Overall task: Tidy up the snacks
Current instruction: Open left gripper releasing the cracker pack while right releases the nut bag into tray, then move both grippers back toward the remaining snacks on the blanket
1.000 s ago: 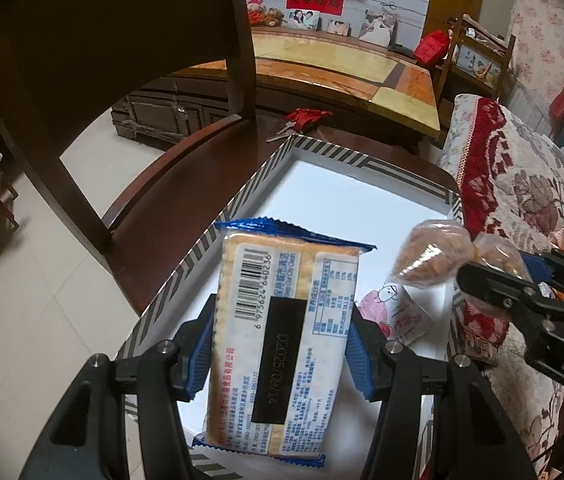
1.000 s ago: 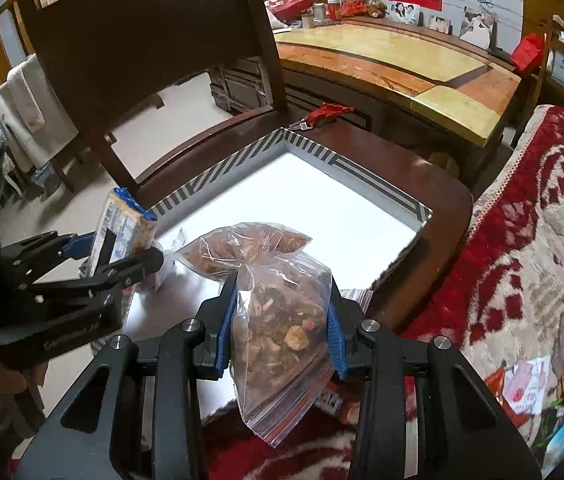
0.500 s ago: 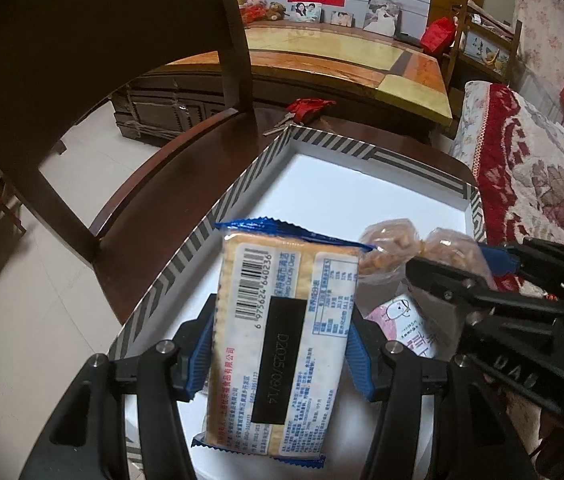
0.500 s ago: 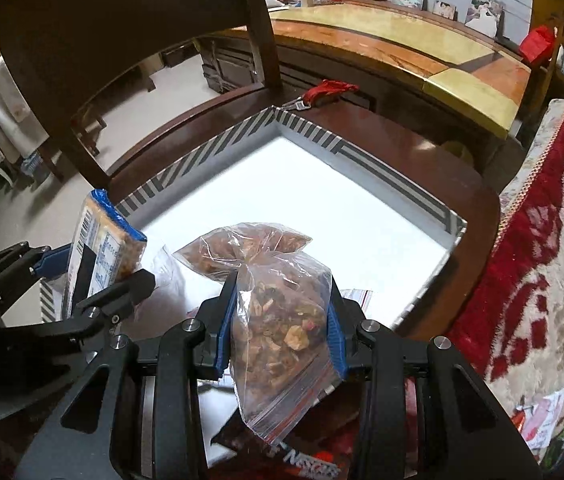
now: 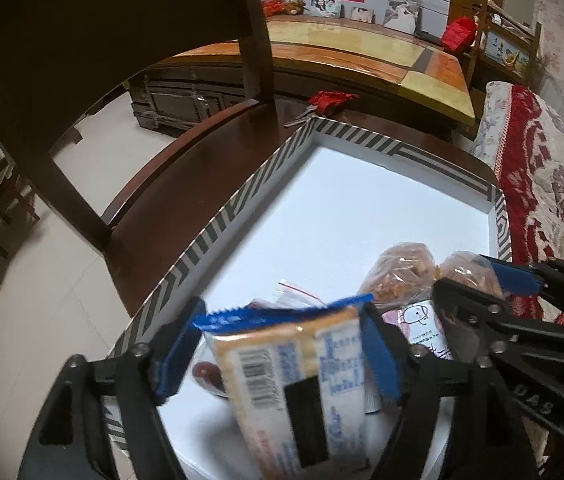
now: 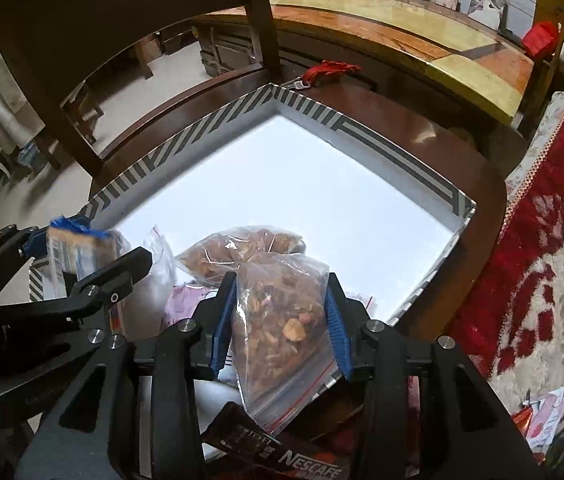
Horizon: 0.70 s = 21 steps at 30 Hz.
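Left gripper (image 5: 282, 354) has just been opening: its blue pads stand clear of the cracker packet (image 5: 294, 380), which tilts loose between them over the near corner of the striped box (image 5: 226, 216). Right gripper (image 6: 280, 320) has also eased a little, yet its pads look to be touching the zip bag of dried snack mix (image 6: 278, 320), so I judge that one held. Both sit at the box's near edge, beside a second bag (image 6: 242, 248) lying inside. The step in hand is dropping snacks into the box. Next, the left should draw back clear, and the right must open wider to let go.
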{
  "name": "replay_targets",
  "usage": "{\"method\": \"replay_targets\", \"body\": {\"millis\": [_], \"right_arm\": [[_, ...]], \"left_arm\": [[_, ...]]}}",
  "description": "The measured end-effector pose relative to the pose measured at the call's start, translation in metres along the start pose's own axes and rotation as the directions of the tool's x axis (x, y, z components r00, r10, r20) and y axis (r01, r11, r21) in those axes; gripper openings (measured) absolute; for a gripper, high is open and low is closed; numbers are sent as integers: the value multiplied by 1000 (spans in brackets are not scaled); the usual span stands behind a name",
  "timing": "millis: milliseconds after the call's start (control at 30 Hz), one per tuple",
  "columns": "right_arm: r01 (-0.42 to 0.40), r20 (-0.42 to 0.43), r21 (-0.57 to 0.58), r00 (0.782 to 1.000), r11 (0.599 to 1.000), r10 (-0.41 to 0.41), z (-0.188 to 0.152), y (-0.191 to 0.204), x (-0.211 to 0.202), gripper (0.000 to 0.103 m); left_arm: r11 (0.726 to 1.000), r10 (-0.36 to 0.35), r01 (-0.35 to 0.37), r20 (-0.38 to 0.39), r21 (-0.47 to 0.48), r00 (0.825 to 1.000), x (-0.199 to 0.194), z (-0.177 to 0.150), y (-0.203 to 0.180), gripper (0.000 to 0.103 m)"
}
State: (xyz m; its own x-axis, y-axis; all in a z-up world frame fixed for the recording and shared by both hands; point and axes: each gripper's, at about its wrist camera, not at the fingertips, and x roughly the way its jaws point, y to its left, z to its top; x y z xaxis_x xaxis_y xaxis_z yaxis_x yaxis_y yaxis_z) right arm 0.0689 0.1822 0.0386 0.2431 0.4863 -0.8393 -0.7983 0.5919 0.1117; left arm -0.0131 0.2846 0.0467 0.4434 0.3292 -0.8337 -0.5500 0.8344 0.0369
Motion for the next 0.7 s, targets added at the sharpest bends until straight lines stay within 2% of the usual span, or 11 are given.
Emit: {"method": "replay_targets", "body": {"millis": [300,700], "right_arm": [[-18,62,35,998,999,16,-6,-7,-31,41],[1,102,93,995,996,-10,-39,-30,-72,41]], "left_arm": [[1000,-7,7,13,-24,1000,-14,-4,3,88],[999,-43,42,47,15,998,-45,-15,-18,89]]}}
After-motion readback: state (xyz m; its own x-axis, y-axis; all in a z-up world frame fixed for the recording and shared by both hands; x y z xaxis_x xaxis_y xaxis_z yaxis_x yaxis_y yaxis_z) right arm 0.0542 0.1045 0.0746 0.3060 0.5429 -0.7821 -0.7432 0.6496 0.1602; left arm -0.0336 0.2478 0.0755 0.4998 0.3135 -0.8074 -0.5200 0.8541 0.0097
